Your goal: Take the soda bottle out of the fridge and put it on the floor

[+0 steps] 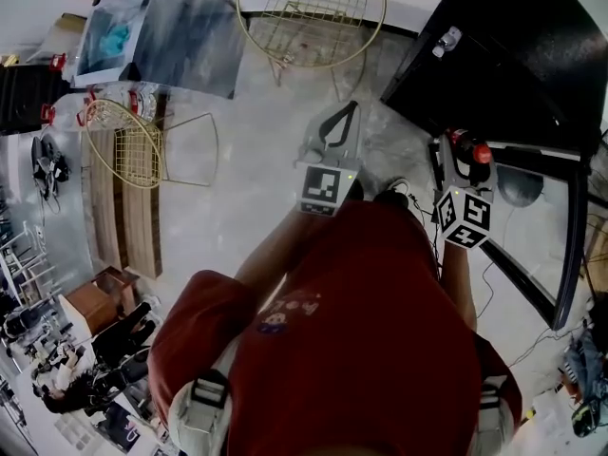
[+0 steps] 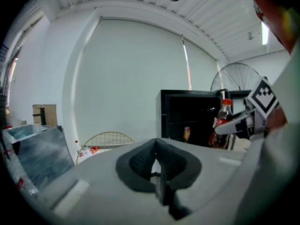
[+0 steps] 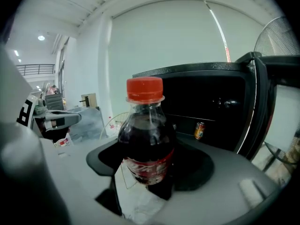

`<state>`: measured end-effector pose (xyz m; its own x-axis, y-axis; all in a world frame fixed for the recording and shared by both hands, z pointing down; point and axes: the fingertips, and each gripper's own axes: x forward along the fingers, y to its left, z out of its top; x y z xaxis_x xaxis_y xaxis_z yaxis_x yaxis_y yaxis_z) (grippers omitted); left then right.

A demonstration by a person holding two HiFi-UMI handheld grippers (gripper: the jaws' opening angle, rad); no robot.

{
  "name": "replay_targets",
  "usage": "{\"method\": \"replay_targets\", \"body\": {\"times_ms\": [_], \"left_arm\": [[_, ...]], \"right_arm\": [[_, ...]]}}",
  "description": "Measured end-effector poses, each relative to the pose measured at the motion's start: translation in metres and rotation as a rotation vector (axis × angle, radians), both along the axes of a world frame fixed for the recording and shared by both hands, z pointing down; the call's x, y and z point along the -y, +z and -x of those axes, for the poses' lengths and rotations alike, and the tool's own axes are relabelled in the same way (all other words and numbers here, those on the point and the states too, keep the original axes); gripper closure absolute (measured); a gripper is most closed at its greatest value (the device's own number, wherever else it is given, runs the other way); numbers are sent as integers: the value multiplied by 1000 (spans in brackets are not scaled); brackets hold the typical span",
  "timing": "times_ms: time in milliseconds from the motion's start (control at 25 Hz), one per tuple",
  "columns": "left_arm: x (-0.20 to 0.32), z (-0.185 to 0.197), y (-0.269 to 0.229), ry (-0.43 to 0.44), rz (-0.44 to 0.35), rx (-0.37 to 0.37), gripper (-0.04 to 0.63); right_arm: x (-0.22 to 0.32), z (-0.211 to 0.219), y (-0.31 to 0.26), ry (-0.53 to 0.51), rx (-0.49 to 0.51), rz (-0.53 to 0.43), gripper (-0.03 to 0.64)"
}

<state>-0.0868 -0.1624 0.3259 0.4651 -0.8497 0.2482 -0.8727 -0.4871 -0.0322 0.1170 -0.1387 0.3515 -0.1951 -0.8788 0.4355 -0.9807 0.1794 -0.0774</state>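
Observation:
A soda bottle with dark drink, a red cap and a red label stands upright between the jaws of my right gripper, which is shut on it. In the head view the bottle sits in the right gripper, just in front of the black fridge, whose door is swung open. My left gripper hangs to the left of it over the floor, shut with nothing in it. The left gripper view shows its pads pressed together, with the bottle off to the right.
A small can stands on a shelf inside the fridge. Two gold wire chairs stand on the pale floor ahead and to the left. A blue-grey painted panel lies at far left. A fan stands behind the fridge.

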Motion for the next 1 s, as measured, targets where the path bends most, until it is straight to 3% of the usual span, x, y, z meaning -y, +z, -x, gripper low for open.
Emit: {"method": "replay_targets", "body": {"times_ms": [600, 800, 1000], "left_arm": [[-2, 42, -7, -114, -11, -18, 597], [-13, 37, -16, -172, -52, -3, 597], [-28, 29, -18, -247, -44, 11, 597]], "right_arm": [[16, 45, -12, -113, 6, -33, 313], [15, 40, -12, -171, 10, -39, 313], [11, 28, -12, -243, 12, -44, 313]]}}
